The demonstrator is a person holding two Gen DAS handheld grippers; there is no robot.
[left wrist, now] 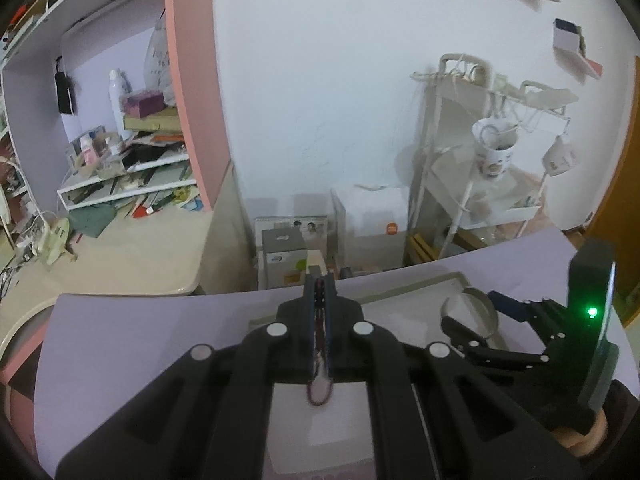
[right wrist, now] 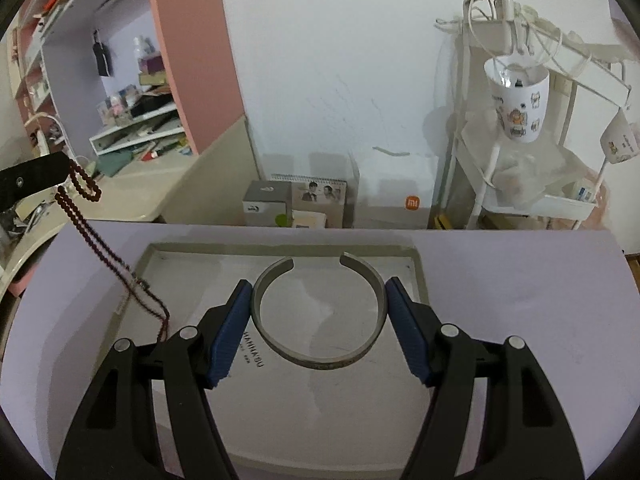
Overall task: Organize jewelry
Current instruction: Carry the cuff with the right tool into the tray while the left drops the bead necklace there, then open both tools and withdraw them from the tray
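The open silver metal cuff bracelet [right wrist: 320, 312] sits between the blue pads of the right gripper [right wrist: 319, 330], both pads touching its outer rim, held over the shallow white tray [right wrist: 416, 264] on the lilac sheet [right wrist: 520, 300]. Its gap faces away from the camera. The left gripper [left wrist: 319, 312] is pressed together on a string of dark red beads [right wrist: 86, 216], which hangs down with its lower end trailing at the tray's left rim. My judgement: the smooth, springy cuff could flex and slip or twist out of the pads, and the dangling beads could snag the tray edge or tangle with the right gripper's arm.
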